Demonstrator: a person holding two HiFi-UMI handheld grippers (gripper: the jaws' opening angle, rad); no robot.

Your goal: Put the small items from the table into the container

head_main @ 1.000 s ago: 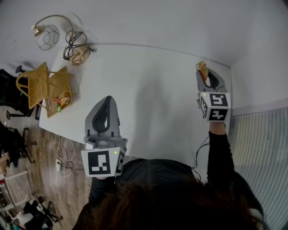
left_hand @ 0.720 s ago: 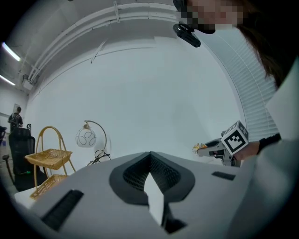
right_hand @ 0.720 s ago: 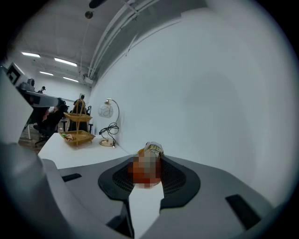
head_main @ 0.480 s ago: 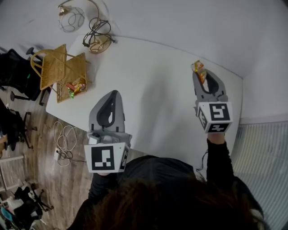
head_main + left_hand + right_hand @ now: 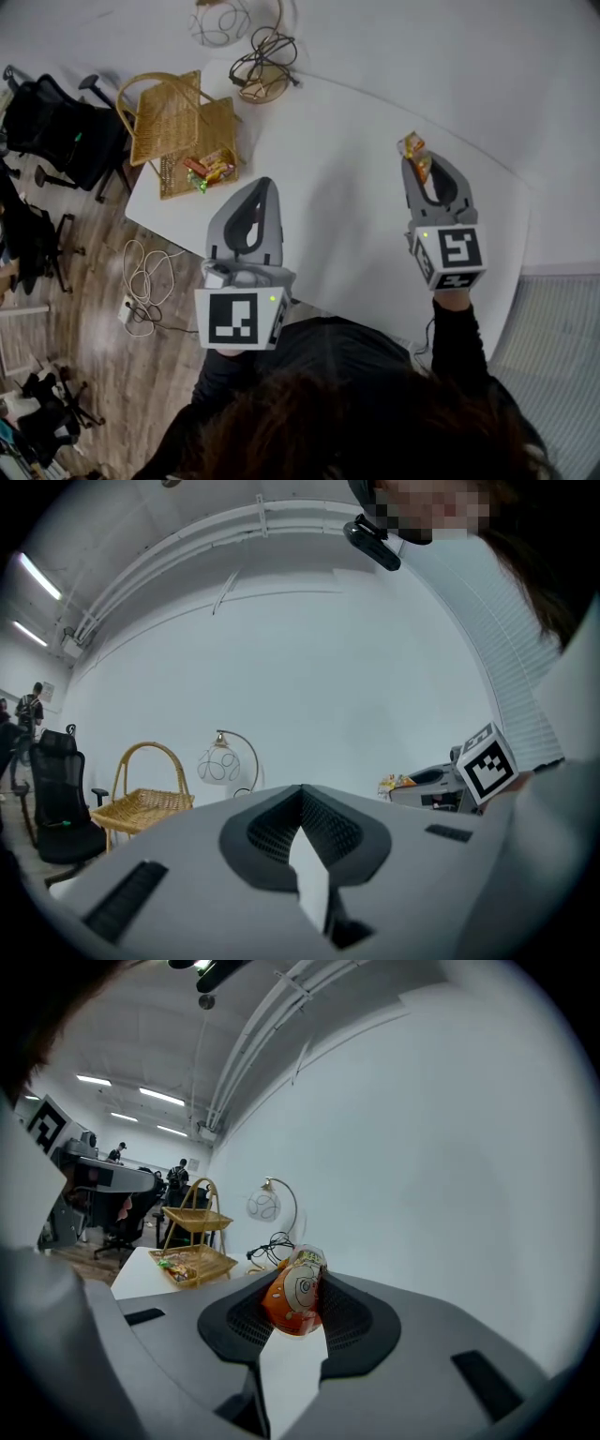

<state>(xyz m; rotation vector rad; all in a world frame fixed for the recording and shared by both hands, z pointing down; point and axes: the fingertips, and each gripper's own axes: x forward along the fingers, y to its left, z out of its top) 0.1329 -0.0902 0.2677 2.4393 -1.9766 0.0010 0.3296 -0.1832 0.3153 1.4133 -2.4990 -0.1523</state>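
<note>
In the head view my right gripper hangs over the right part of the white table, shut on an orange snack packet. The right gripper view shows that packet pinched between the tips of the right gripper, which points roughly level. My left gripper hovers over the table's near-left part, jaws shut and empty; the tips of the left gripper meet. The wicker basket stands at the table's far-left corner, with several bright snacks on its lower tray. It appears ahead of both grippers as the basket and the basket.
A globe lamp with a brass base and tangled black cable stands behind the basket. A black office chair and loose cables are on the wooden floor left of the table. A white wall runs behind.
Both grippers have travelled left across the table towards the basket, the right one still gripping the orange packet. The basket now sits closer in the head view.
</note>
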